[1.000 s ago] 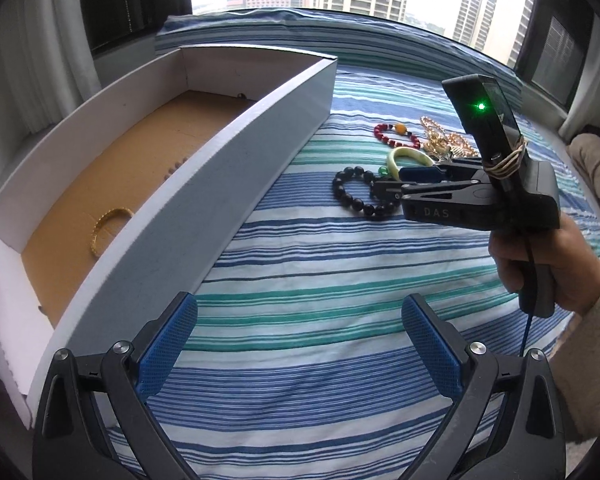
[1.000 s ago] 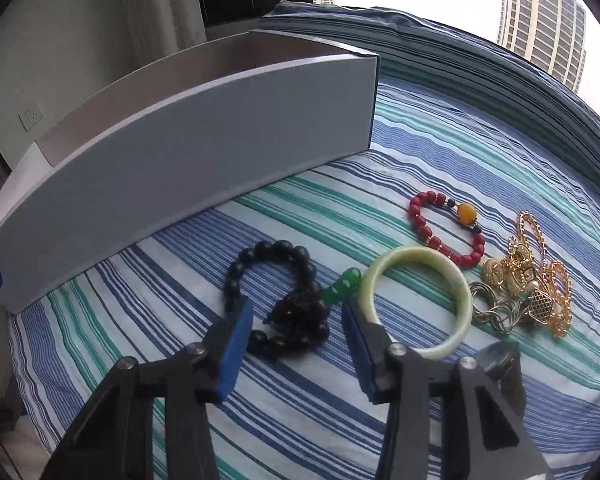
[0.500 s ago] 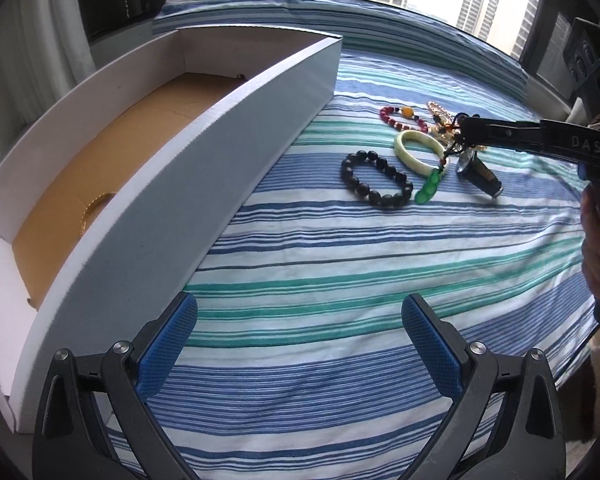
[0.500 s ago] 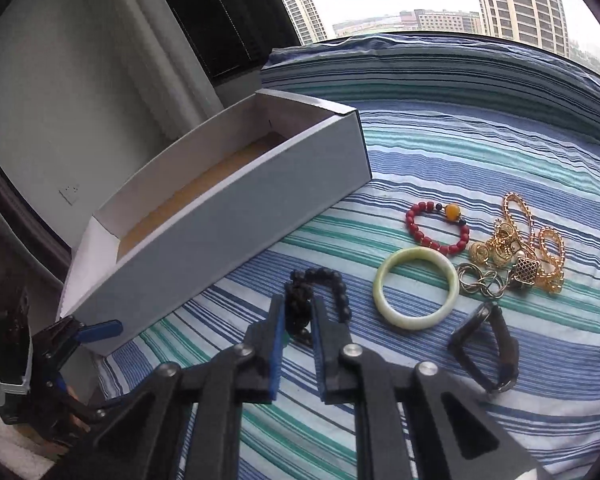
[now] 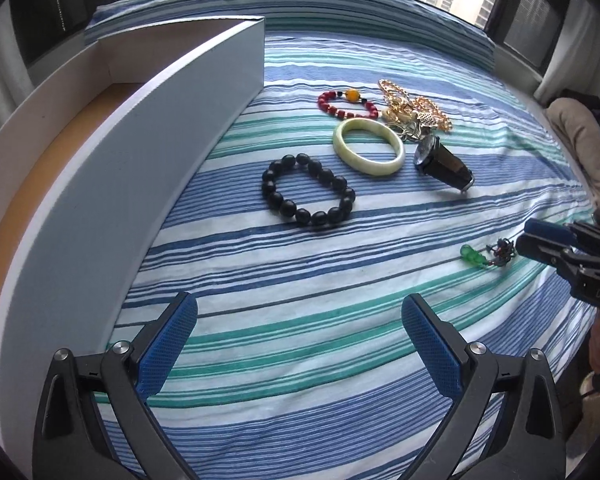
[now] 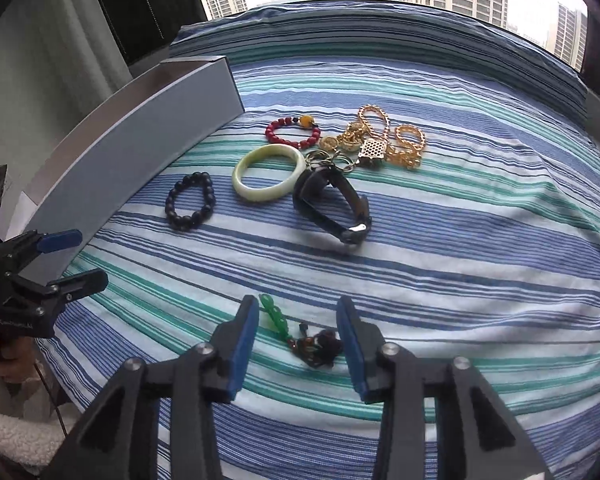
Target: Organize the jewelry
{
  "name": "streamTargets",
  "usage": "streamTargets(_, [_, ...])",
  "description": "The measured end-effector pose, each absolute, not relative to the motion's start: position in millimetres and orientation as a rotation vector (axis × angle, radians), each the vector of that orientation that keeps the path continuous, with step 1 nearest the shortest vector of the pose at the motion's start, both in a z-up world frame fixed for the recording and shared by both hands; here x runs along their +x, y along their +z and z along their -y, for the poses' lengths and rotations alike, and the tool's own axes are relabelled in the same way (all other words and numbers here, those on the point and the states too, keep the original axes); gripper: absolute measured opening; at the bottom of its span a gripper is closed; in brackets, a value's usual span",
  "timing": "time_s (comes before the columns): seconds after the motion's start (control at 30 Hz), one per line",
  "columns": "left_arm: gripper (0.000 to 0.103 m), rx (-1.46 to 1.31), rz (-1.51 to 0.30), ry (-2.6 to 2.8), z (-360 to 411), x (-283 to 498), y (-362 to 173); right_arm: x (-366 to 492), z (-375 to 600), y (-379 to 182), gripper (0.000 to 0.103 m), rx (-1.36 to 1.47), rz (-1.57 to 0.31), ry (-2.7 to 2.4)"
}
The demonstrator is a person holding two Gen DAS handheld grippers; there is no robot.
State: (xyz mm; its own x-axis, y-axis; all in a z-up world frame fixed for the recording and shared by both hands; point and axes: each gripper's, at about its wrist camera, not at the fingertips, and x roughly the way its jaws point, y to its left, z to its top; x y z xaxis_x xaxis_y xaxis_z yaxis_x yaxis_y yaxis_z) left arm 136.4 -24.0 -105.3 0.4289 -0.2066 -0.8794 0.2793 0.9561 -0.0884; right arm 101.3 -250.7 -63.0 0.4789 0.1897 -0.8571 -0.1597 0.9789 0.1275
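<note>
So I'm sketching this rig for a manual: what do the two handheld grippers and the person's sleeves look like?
Both the left gripper and the right gripper are black plastic frames with silver pivot screws and two fingers faced with blue textured pads. White lettering marks the side of the right gripper's body. A thin dark cable hangs below the left one. The fluffy cream fleece sleeve covers the left wrist.
</note>
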Motion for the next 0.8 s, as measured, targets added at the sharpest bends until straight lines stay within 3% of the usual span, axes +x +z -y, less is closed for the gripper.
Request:
streamTargets(0.27, [0.1, 0.001, -1.064, -0.152, 32, 190, -119, 49, 279, -67, 0.042, 0.112, -1.031, 0.171])
streamTargets(0.37, [0.091, 0.044, -1.072, -0.09, 39, 207, -138, 41, 279, -65, 0.042, 0.137, -1.012, 0.176])
streamTargets(0.43, [0.08, 0.048, -1.095, -0.057, 40, 214, -152, 40, 278, -62, 0.042, 0.16, -0.998, 0.188])
streamTargets(0.47, [0.08, 0.033, -1.088, -0.049, 38, 215, -155, 40, 278, -61, 0.042, 0.165, -0.992, 0.191])
streamTargets(0.57, [0.038, 0.03, -1.045, -0.065, 38, 209, -151, 38, 279, -58, 0.042, 0.167, -0.979, 0.19])
streamTargets(0.6, [0.015, 0.037, -1.048, -0.092, 39, 206, -150, 38, 279, -57, 0.042, 0.166, -0.976, 0.185])
streamTargets(0.8, [0.01, -0.059, -1.114, -0.246, 20, 175, -144, 39, 291, -61, 0.042, 0.184, -0.986, 0.154])
